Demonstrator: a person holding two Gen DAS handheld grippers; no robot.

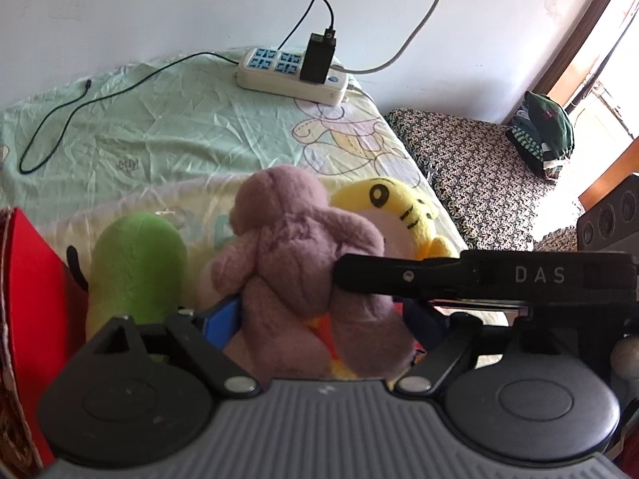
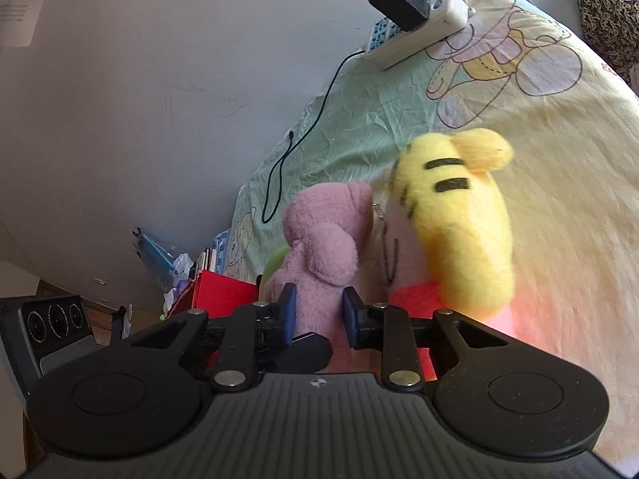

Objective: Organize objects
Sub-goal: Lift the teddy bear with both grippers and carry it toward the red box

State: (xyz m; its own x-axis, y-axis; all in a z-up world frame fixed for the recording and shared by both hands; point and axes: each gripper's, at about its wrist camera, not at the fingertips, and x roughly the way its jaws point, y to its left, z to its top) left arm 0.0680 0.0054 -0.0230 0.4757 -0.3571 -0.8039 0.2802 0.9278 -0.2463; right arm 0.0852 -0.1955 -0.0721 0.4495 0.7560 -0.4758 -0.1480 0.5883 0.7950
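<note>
While both jaws pinch it, pink plush sits between tips.

Left hand-held gripper: black body, grey ribbed housing, two round black discs, silver screws at the link pivots, blue finger pads.
Right hand-held gripper: same black build, ribbed grey housing with a small cross mark, silver screws, blue pads.
Marking: white "DAS" on a black finger.

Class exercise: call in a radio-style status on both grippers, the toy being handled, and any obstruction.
Left gripper and right gripper both shut on pink plush. Green plush and yellow plush crowd either side. Red box close at left.
</note>
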